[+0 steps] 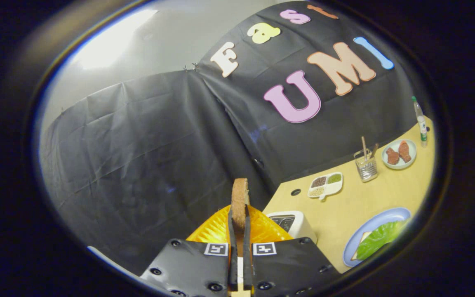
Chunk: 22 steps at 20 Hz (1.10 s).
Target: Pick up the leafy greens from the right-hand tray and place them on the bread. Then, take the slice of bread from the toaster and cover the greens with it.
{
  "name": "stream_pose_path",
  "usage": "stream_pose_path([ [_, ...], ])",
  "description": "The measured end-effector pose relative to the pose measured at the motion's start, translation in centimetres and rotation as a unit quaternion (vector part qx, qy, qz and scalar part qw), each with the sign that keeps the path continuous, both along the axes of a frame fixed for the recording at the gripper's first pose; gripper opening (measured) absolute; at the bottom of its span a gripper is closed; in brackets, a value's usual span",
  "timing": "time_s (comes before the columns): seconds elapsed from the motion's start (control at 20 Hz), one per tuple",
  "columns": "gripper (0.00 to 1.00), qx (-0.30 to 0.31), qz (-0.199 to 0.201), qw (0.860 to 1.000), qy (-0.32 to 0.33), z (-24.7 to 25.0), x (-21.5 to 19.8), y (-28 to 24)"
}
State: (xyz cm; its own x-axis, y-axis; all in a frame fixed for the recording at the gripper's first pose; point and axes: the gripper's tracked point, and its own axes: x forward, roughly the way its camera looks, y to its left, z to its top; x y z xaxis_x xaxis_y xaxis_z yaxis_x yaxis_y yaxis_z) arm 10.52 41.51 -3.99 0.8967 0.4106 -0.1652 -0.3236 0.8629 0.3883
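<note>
A slice of bread (240,198) stands on edge between my fingers, its brown crust rising above the fingertips. My gripper (239,216) is shut on it, held up in the air well above the table. Below and just right of the fingers sits the white toaster (293,222), seen from above. Farther right a blue plate (386,218) carries a slice of bread (363,238) with the leafy greens (379,237) lying on top of it.
An orange ribbed tray (215,231) lies under the fingers. On the wooden table (357,202) stand a white divided dish of seeds (325,185), a clear utensil holder (366,165), a small plate with two brown pieces (399,154) and a bottle (421,121).
</note>
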Motion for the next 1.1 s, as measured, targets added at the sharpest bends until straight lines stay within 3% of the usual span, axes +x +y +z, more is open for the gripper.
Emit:
stream_pose_path([
  [0.25,0.08,0.028,-0.017,0.999,-0.026,1.5,-2.6,-4.8],
  [0.5,0.08,0.049,-0.065,0.996,-0.038,1.4,-4.4,-12.6],
  [0.85,0.08,0.092,-0.141,0.986,0.002,-3.6,-5.0,-22.0],
  [1.1,0.08,0.150,-0.171,0.973,0.042,-8.6,-3.8,-24.2],
])
